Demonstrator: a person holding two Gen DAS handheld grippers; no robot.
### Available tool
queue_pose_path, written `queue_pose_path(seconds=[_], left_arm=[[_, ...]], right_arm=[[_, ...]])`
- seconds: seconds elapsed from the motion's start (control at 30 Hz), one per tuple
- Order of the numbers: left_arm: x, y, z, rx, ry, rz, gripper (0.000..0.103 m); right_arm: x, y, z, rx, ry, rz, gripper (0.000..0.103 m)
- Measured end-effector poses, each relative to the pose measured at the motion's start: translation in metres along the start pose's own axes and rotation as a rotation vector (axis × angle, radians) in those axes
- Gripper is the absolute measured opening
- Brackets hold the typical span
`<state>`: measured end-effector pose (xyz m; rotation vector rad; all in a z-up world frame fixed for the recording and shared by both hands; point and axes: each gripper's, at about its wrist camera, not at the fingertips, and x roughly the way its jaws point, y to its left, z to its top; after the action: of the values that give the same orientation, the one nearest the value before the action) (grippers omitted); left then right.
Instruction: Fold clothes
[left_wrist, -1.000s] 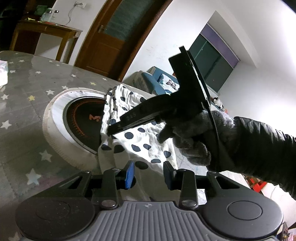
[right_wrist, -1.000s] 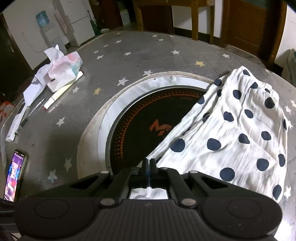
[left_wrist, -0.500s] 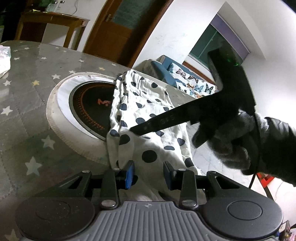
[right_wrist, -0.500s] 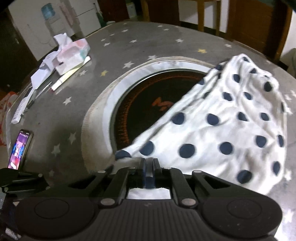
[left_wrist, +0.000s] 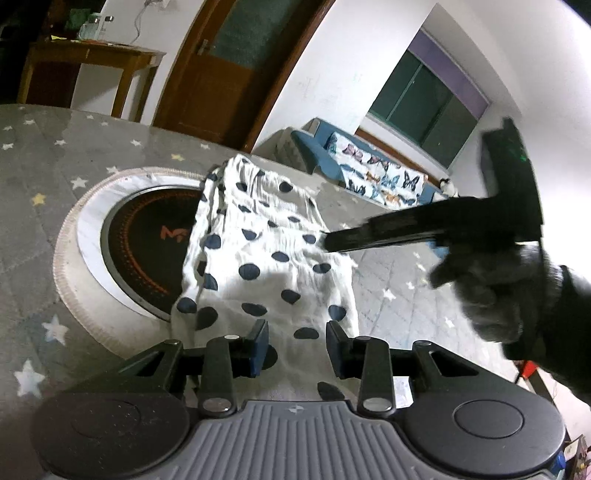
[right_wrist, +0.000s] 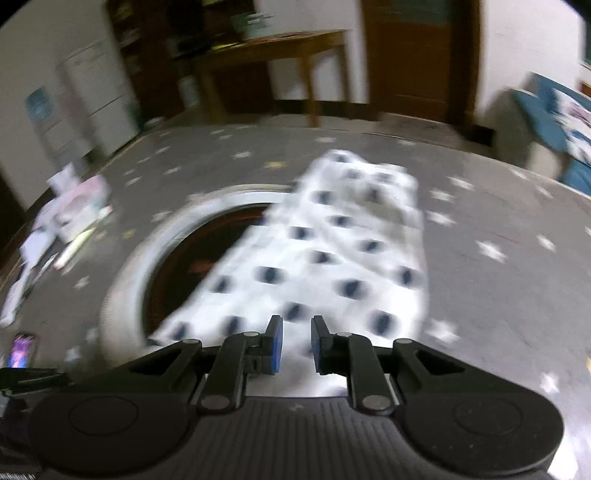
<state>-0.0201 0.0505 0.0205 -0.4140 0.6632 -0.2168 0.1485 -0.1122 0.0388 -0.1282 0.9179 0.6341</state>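
Note:
A white cloth with dark blue dots (left_wrist: 273, 258) lies folded lengthwise on the grey star-patterned table (left_wrist: 29, 221), its left edge over a round black cooktop (left_wrist: 147, 236). My left gripper (left_wrist: 297, 343) hovers open over the cloth's near end, nothing between its pads. My right gripper (left_wrist: 328, 242), held by a gloved hand (left_wrist: 498, 288), points at the cloth's right edge. In the blurred right wrist view the right gripper (right_wrist: 296, 343) has its jaws opening, a narrow empty gap between the blue pads, above the cloth (right_wrist: 332, 258).
The cooktop (right_wrist: 177, 266) has a white ring around it. A tissue pack and papers (right_wrist: 81, 210) and a phone (right_wrist: 22, 349) lie at the table's left side. Behind the table stand a wooden side table (left_wrist: 92, 59) and a blue sofa (left_wrist: 369, 173).
My right gripper, shut on the cloth's near edge a second ago, has let go and swung away to the right, jaws parting. The cloth now lies settled on the table.

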Motion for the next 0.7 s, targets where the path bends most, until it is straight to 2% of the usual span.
queue_pose_path(seconds=[0.17,0.27,0.5,0.7], left_arm=[[0.015,0.001,-0.007,0.003,0.048,0.057,0.037],[0.015,-0.006,-0.006,0.018,0.048,0.073,0.037],[0.019,-0.025,-0.002,0.071,0.047,0.091,0.041],[0.029,-0.042,0.004,0.122,0.064,0.079,0.041]], right_arm=[[0.001,-0.043,-0.028,0.099,0.015,-0.026,0.016],[0.006,-0.050,-0.042,0.099,0.011,-0.027,0.016],[0.000,-0.064,-0.037,0.088,-0.077,-0.011,0.016],[0.022,-0.072,-0.027,0.054,-0.040,-0.010,0.016]])
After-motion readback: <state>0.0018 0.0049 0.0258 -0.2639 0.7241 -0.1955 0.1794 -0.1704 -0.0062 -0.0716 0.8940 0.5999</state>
